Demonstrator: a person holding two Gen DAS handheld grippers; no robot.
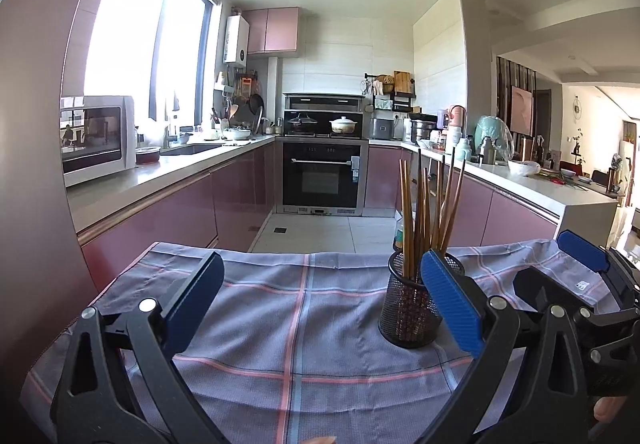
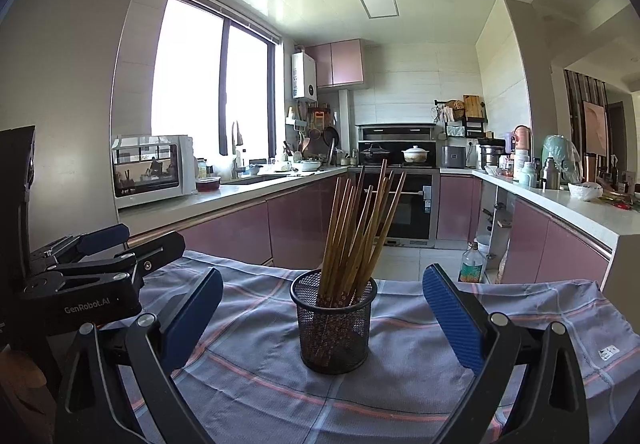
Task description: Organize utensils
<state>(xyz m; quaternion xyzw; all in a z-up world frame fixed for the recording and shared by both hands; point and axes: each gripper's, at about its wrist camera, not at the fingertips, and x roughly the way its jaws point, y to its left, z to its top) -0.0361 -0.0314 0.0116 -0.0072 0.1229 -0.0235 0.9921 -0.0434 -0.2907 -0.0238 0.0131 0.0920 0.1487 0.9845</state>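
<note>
1. Right gripper: lower centre of the right wrist view. Jaws spread as wide as they go, blue pads flanking empty air; nothing held. Aimed nearly level at item 3, which sits just beyond the fingertips, apart from both pads. Likely set wide so it can either frame the holder or withdraw freely.

2. Left gripper: lower centre of the left wrist view. Jaws wide apart, nothing between them but cloth. Its right pad overlaps item 3 in the picture; whether it touches cannot be told. The right wrist view shows it at far left, well off to the side.

3. Mesh holder: black wire cup, upright, centre of the right wrist view; lower right of centre in the left. Stands on item 5.

4. Chopsticks: brown bundle, standing in the holder, tips fanned and leaning toward upper right. All appear gathered in; no loose utensil shows on the cloth, so the sorting looks done or nearly so.

5. Checked cloth: grey-blue with pink lines, covering the work surface, lower half of both views.

6. Kitchen beyond: microwave at left, oven centre.
</note>
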